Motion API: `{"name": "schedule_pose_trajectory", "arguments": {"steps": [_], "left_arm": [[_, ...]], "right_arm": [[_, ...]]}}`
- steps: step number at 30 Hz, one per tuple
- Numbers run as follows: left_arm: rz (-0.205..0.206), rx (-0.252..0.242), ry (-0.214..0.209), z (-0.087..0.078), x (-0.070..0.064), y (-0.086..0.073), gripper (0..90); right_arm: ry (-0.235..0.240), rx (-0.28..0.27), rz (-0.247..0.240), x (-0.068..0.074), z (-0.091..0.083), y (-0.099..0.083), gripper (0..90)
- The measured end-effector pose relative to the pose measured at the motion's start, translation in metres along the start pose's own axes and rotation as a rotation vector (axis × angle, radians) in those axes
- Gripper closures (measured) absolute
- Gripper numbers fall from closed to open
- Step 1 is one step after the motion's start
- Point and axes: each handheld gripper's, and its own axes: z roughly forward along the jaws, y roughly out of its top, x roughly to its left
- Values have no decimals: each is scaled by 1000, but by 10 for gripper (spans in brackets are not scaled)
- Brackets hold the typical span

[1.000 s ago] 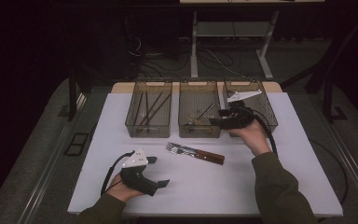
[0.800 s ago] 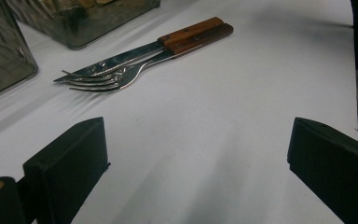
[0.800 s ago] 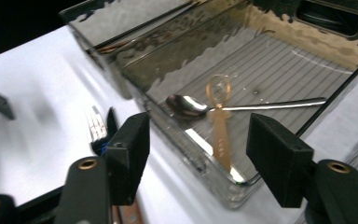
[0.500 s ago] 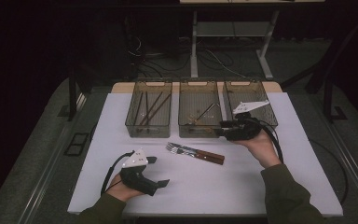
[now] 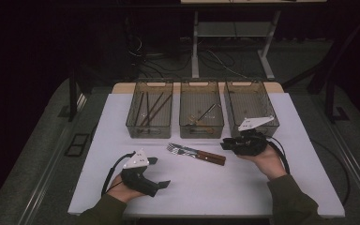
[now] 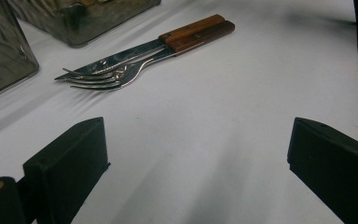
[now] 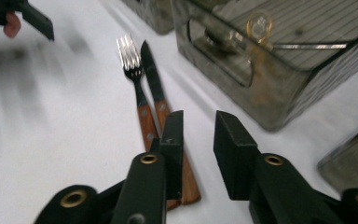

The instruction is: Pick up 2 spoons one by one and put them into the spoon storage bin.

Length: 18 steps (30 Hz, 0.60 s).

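The right gripper (image 5: 226, 145), jaws slightly apart and empty, lines up with the fork (image 5: 184, 150) and knife (image 5: 201, 155) handles to grab one, while the left gripper (image 5: 160, 172) waits wide open

Fork (image 5: 183, 150) and knife (image 5: 205, 155) lie before middle bin (image 5: 201, 110).

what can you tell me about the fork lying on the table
The fork has bright, shiny metal tines and neck and a brown, wood-looking handle with small rivets. It lies flat on the white table, free of both grippers, right beside a knife with a matching handle, tines level with the blade tip. It rests in front of the middle bin, its handle toward the right gripper.
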Motion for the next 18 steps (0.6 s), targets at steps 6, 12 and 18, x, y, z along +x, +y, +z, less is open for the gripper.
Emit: {"name": "schedule_pose_trajectory", "arguments": {"steps": [6, 12, 18], "left_arm": [[1, 0, -4, 0, 0, 0, 40], [2, -4, -6, 0, 0, 0, 40], [8, 0, -8, 0, 0, 0, 40]], "right_arm": [[-2, 30, -19, 4, 5, -8, 820], [-13, 72, -32, 3, 18, -11, 890], [-44, 106, -32, -2, 29, -14, 894]]}}
